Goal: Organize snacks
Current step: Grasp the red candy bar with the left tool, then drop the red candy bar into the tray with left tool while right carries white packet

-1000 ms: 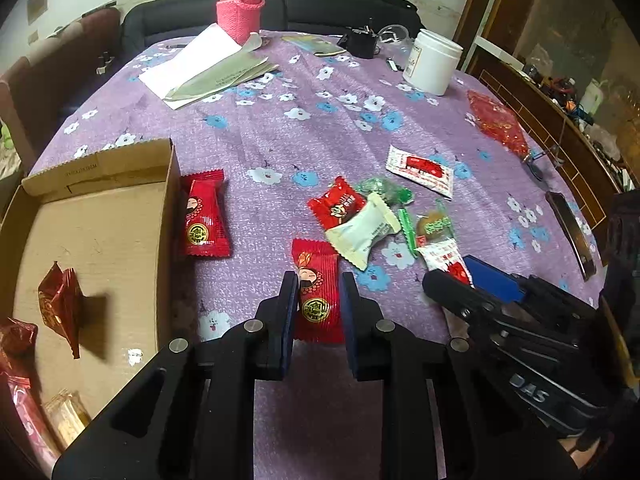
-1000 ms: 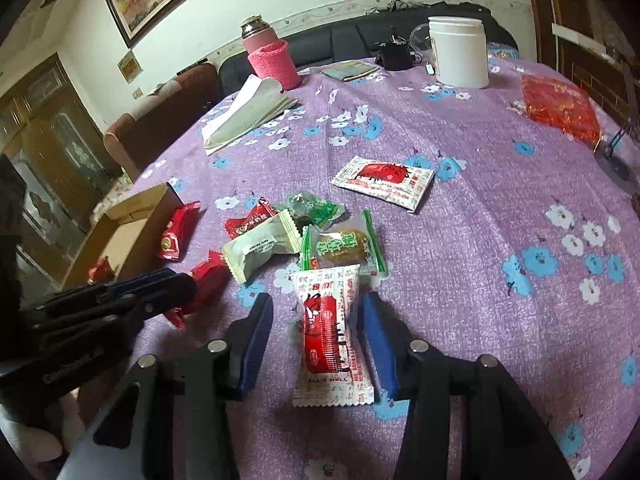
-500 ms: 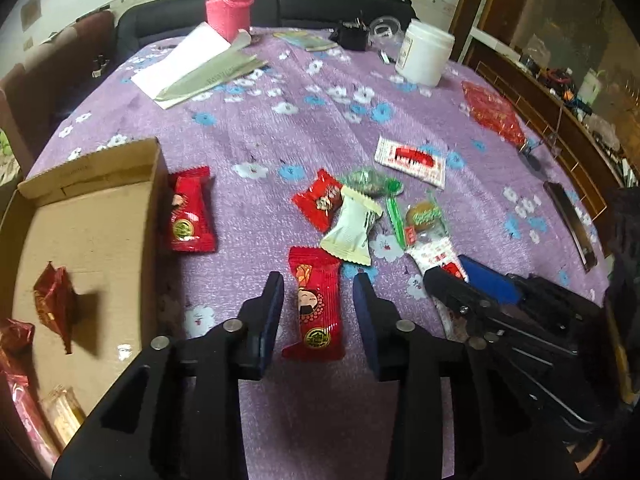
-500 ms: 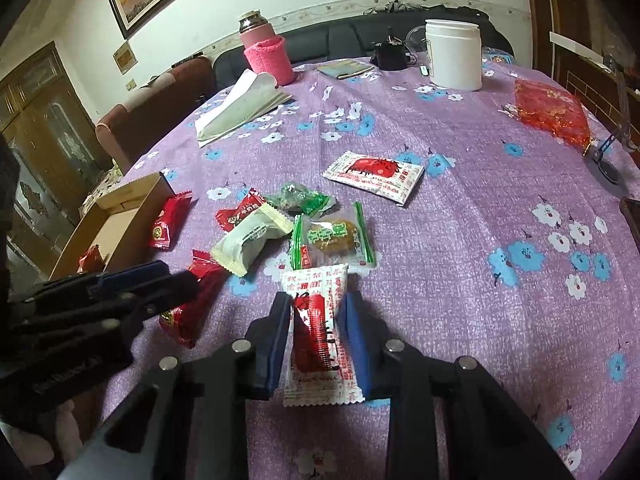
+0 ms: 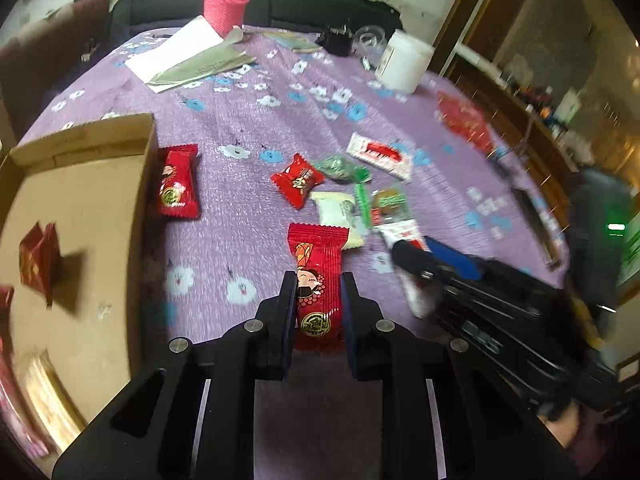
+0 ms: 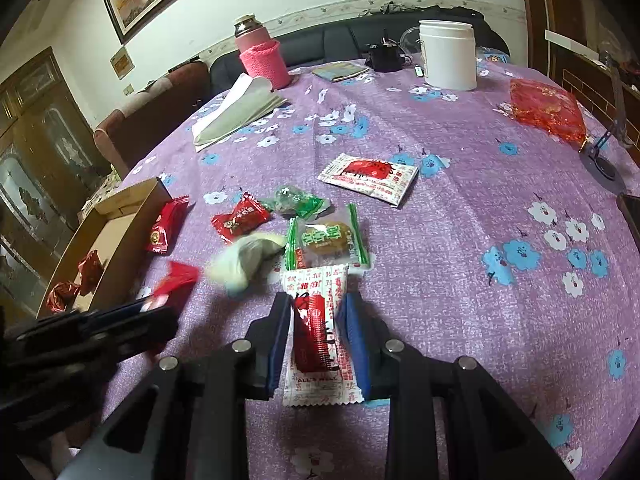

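1. My left gripper (image 5: 318, 292) has its jaws clenched on a red snack packet (image 5: 317, 280) printed with a cartoon face, near the desk's (image 5: 248, 128) front edge.
2. My right gripper (image 6: 318, 312) jaws grip a white-and-red sachet (image 6: 318, 336) reading "ALL'S WELL", just beside the green-edged snack (image 6: 326, 240).

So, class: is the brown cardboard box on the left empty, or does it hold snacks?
Not empty. The brown cardboard box holds a shiny red foil-wrapped snack, with more wrappers near its lower edge.
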A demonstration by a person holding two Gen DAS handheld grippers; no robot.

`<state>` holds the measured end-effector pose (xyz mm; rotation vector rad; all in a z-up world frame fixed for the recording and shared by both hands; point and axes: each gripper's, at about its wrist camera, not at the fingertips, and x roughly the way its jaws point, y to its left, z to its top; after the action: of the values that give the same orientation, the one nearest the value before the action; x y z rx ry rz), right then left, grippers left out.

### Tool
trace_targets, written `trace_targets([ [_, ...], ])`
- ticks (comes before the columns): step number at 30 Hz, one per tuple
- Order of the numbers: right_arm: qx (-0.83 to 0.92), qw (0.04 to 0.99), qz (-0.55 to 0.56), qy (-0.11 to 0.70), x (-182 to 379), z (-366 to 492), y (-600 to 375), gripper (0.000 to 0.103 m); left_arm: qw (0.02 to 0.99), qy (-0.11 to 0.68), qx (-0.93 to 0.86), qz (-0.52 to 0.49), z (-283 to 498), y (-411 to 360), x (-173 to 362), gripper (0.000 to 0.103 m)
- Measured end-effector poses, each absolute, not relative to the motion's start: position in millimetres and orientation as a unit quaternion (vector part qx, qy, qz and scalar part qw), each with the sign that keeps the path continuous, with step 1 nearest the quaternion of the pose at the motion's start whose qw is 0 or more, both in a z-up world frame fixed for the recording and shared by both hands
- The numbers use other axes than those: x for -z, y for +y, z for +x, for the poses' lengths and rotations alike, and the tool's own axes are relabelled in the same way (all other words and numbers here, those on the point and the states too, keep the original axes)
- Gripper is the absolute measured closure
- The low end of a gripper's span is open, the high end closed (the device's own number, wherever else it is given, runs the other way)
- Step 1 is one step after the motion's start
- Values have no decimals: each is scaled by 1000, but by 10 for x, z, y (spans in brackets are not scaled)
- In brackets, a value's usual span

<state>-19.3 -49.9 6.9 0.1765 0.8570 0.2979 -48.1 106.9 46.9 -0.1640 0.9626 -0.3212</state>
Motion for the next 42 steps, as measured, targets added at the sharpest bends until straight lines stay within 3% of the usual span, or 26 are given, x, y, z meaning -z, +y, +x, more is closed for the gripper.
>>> trace_targets([
  [14,-147,907,127,373,-303,-474,-654,72,891,393,144,-178,-1098,1973,-904,83],
  [27,-200,903,105,365,-581,-695,-139,79,892,378,95,-227,-1363,2711,-802,83],
  [31,-155,901,148,378,-485,-551,-524,67,896,365,94,-234,-1440,2837,-841,83],
  [42,-105,884,109,443,-118,-91,-429,61,893,365,97,-244,-1438,2916,-791,83],
])
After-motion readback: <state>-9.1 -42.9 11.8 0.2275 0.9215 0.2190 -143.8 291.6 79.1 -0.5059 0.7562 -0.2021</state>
